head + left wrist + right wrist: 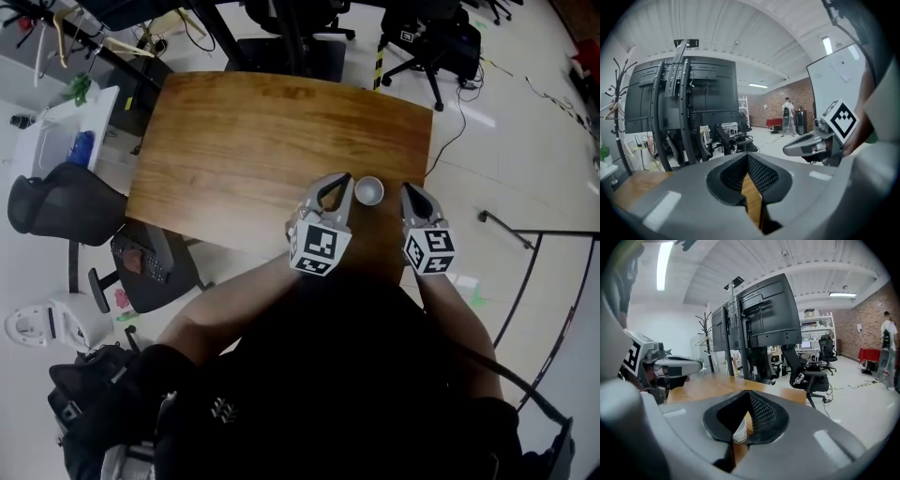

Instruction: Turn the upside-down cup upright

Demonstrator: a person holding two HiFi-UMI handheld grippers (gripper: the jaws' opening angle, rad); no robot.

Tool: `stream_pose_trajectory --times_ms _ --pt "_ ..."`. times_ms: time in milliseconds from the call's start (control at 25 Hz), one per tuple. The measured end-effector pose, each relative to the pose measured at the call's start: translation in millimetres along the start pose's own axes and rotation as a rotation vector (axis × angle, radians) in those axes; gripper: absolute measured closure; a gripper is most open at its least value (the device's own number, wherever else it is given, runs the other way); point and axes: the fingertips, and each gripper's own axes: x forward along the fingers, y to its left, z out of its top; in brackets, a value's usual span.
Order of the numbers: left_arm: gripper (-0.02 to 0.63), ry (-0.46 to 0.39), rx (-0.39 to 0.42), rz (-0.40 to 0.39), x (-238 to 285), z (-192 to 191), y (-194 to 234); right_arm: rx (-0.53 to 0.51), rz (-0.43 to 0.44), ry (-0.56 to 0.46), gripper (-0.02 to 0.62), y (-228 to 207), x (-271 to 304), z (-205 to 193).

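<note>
A white paper cup (368,190) stands on the wooden table (253,141) near its front right edge, open mouth up. My left gripper (345,180) lies just left of it and my right gripper (410,190) just right of it; neither touches it. Both hover with their jaws together and nothing between them. In the right gripper view the cup (739,431) shows through the slit under the shut right gripper (747,404), with the left gripper (677,365) off to the left. The left gripper view shows its own shut jaws over bare wood (751,192) and the right gripper (811,144) at right.
The table's right corner and front edge run close to the cup. A black office chair (56,202) stands left of the table, more chairs (427,47) beyond its far edge. A large black screen stand (759,319) rises behind the table. A person (787,112) stands far back.
</note>
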Motion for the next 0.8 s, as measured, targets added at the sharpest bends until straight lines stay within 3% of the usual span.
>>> stream_pose_trajectory --times_ms 240,800 --pt "0.606 -0.007 -0.005 0.013 4 4 5 -0.057 0.003 0.013 0.594 4 -4 -3" --pt "0.606 -0.006 -0.003 -0.003 9 12 9 -0.024 -0.023 0.02 0.594 -4 3 -5"
